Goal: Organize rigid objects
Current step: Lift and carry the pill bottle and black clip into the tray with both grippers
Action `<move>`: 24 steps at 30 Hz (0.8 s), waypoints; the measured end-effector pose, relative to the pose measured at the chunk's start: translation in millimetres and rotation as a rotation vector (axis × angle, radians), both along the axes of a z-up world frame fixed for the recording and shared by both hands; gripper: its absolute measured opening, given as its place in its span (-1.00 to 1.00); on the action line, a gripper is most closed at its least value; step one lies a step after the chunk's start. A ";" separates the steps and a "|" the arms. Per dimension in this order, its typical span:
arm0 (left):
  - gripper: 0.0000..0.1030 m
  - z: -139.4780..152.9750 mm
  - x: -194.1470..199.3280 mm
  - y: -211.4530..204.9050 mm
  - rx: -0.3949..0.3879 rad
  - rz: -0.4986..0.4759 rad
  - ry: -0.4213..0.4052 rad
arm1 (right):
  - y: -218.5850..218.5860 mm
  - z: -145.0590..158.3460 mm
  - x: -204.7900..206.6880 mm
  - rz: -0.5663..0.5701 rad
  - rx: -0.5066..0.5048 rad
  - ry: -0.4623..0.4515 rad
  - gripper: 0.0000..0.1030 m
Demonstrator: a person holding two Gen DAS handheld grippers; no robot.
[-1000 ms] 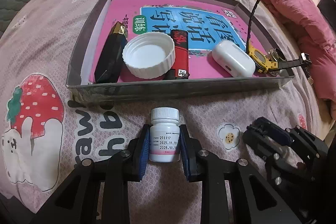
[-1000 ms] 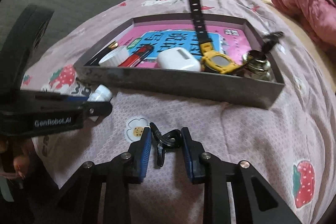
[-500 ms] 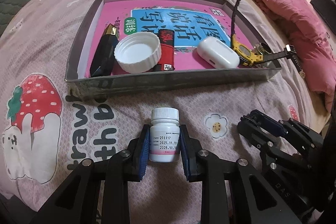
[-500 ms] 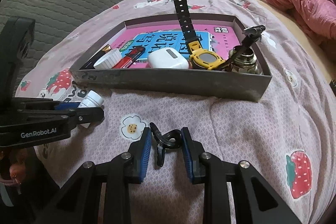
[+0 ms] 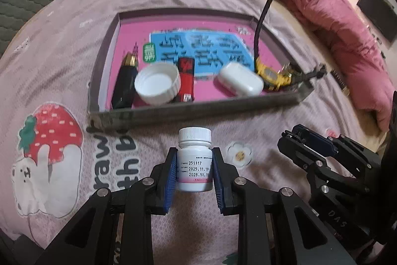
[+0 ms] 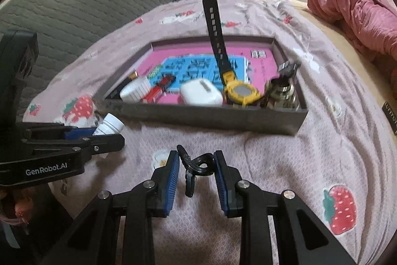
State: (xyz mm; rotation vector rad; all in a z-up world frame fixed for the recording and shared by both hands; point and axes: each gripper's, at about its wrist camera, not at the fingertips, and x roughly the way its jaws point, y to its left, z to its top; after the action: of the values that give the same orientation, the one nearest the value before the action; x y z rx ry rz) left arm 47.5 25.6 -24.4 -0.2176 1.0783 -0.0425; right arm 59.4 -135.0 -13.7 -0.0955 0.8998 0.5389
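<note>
Currently a small white plastic pill bottle (image 5: 194,163) is clamped upright by the left gripper (image 5: 194,174) (above the bedspread), and a black metal clip (image 6: 194,165) is pinched in the right gripper (image 6: 196,174), both short of the shallow grey cardboard tray (image 5: 198,108).

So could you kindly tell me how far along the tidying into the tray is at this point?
Done: the tray already holds a black and gold case, a white lid, a red lighter, a white earbud case, a yellow watch and a metal piece.
In hand: the left gripper holds a pill bottle; the right gripper holds a black clip.
Left: placing both in the tray.
</note>
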 end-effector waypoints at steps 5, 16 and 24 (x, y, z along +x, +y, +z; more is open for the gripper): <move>-0.48 16.1 10.8 7.3 -0.018 0.011 -0.041 | -1.2 23.7 8.2 -0.023 0.021 -0.055 -0.44; -0.48 35.4 37.6 15.1 -0.026 0.028 -0.088 | -0.9 55.9 31.7 -0.060 0.052 -0.131 -0.44; -0.48 37.5 58.6 8.1 -0.021 -0.007 -0.107 | 11.2 58.6 48.2 -0.058 0.026 -0.147 -0.44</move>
State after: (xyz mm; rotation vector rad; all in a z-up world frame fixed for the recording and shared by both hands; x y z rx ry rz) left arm 106.1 33.7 13.1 -0.2275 0.9725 -0.0709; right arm 107.6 -123.8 44.9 -0.0837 0.7498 0.4828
